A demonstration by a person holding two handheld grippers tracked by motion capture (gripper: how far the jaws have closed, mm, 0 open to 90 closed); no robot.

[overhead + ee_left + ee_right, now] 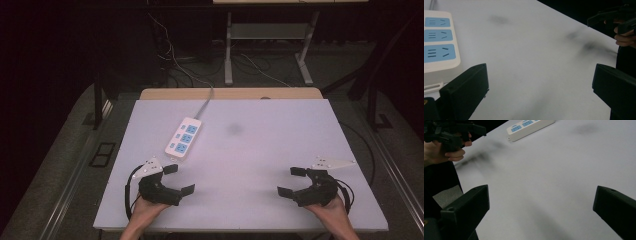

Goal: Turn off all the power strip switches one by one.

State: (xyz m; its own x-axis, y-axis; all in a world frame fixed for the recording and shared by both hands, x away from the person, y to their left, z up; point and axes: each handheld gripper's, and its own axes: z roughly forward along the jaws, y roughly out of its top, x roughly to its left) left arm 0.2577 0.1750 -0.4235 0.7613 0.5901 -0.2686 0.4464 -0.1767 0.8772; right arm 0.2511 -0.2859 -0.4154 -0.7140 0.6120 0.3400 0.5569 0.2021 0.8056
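Observation:
A white power strip with three blue socket faces lies on the white table, its grey cable running off the far edge. My left gripper rests near the front left of the table, open, with nothing between its jaws; the strip lies just beyond it. In the left gripper view the strip sits at the left past the wide jaws. My right gripper rests at the front right, open and empty. In the right gripper view the strip lies far off at the top.
A faint dark smudge marks the table's middle. Behind the table stand a desk frame and loose cables on a dark floor. A wooden edge runs along the table's far side. The other hand and gripper appear across the right gripper view.

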